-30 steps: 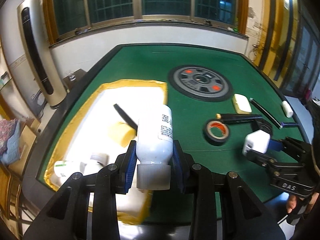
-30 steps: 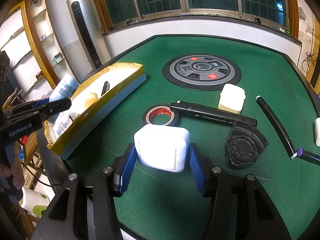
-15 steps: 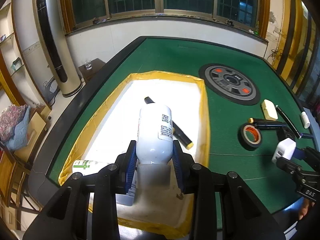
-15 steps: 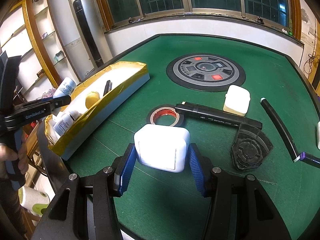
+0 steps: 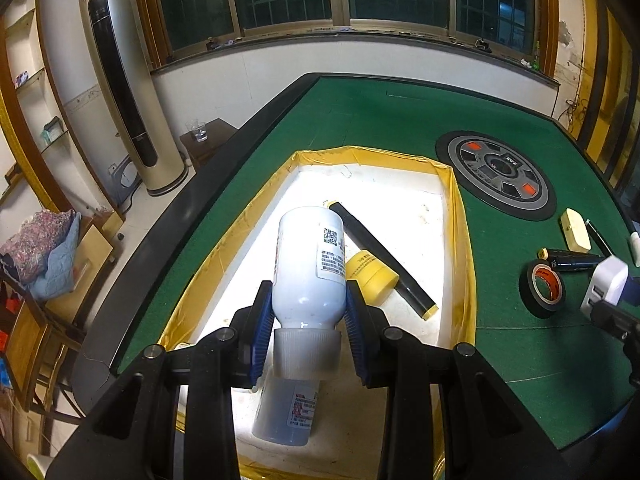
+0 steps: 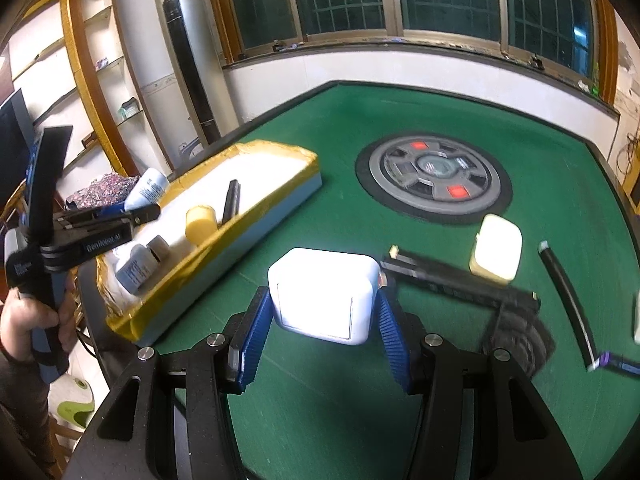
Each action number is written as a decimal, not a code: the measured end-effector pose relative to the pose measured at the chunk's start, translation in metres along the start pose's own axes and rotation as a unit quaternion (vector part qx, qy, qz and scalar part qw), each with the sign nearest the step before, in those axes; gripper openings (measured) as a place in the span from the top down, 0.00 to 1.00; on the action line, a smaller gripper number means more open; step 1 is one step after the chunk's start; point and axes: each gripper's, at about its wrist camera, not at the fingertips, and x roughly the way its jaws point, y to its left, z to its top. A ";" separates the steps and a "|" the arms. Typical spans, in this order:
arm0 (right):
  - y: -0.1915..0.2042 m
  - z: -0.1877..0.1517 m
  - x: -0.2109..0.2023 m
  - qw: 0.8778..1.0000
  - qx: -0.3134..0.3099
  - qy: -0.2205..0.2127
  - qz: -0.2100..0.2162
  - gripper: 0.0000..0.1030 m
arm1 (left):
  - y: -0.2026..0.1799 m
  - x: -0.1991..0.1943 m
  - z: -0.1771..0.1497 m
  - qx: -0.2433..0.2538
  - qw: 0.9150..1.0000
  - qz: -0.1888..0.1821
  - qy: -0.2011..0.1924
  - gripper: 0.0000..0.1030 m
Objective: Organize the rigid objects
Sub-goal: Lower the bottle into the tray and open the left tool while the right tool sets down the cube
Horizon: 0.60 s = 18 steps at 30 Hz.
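The left claw (image 5: 310, 312), gripping a white bottle (image 5: 310, 264), has moved over the tray (image 5: 464, 240), ready to drop it, while the right claw (image 6: 324, 332) grips a white charger (image 6: 324, 294).

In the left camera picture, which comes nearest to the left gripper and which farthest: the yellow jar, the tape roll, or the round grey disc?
1. Yellow jar, in the tray just right of the left gripper.
2. Tape roll, right, on the green table.
3. Round grey disc, far right, beyond the tray.
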 end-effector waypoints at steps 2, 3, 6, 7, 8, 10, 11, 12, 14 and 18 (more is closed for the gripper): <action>0.005 0.009 0.002 1.000 -0.009 -0.006 0.002 0.54 | 0.002 0.002 0.001 -0.003 1.000 -0.003 0.003 0.69; 0.007 0.014 0.003 1.000 -0.013 -0.009 0.003 0.54 | 0.004 0.003 0.001 -0.004 1.000 -0.004 0.004 0.69; 0.015 0.027 0.007 1.000 -0.025 -0.015 0.009 0.54 | 0.006 0.006 0.002 -0.006 1.000 -0.002 0.007 0.69; 0.019 0.033 0.009 0.999 -0.030 -0.017 0.013 0.54 | 0.008 0.007 0.002 -0.006 1.000 0.000 0.008 0.69; 0.022 0.036 0.011 0.999 -0.033 -0.018 0.016 0.54 | 0.008 0.008 0.002 -0.005 1.000 0.003 0.008 0.69; 0.029 0.044 0.017 0.999 -0.043 -0.020 0.024 0.54 | 0.009 0.009 0.003 -0.004 1.000 0.010 0.007 0.69; 0.033 0.047 0.020 0.998 -0.047 -0.021 0.027 0.54 | 0.009 0.009 0.003 -0.003 1.000 0.014 0.007 0.69; 0.037 0.051 0.023 0.998 -0.052 -0.022 0.031 0.54 | 0.009 0.009 0.003 0.000 1.000 0.020 0.004 0.69; 0.044 0.057 0.029 0.997 -0.062 -0.023 0.037 0.53 | 0.007 0.009 0.003 0.010 0.999 0.039 -0.003 0.69; 0.058 0.071 0.046 0.995 -0.081 -0.021 0.049 0.53 | 0.005 0.012 0.005 0.023 0.998 0.058 -0.008 0.69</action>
